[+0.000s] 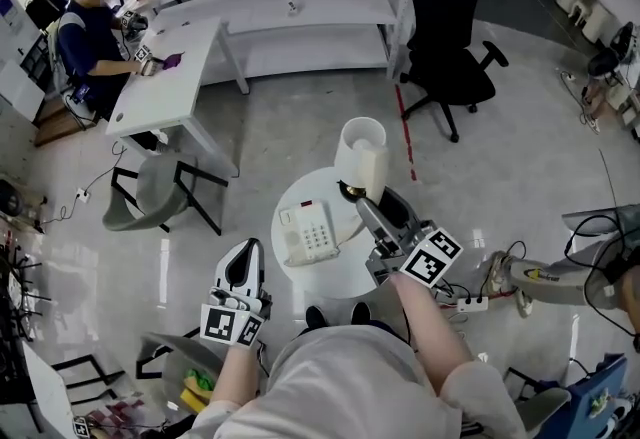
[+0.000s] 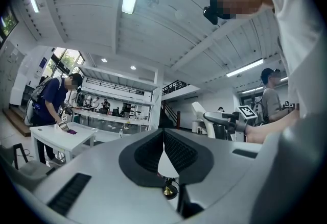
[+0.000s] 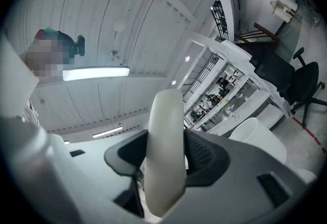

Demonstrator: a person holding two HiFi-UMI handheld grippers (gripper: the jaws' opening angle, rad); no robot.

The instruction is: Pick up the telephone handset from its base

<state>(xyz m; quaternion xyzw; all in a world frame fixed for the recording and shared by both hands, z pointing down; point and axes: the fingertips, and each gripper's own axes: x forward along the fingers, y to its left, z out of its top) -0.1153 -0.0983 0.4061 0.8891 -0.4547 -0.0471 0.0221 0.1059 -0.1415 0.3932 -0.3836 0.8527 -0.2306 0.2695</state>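
View from above: a person stands at a small round table (image 1: 342, 277) carrying a white telephone base (image 1: 312, 232). The right hand-held gripper (image 1: 375, 212) is clamped on the white handset (image 3: 164, 151), which stands upright between its jaws, lifted clear of the base and off to its right. The left hand-held gripper (image 1: 243, 257) hangs beside the table, jaws together and empty. The pick-up looks essentially done; at most the handset needs carrying farther.
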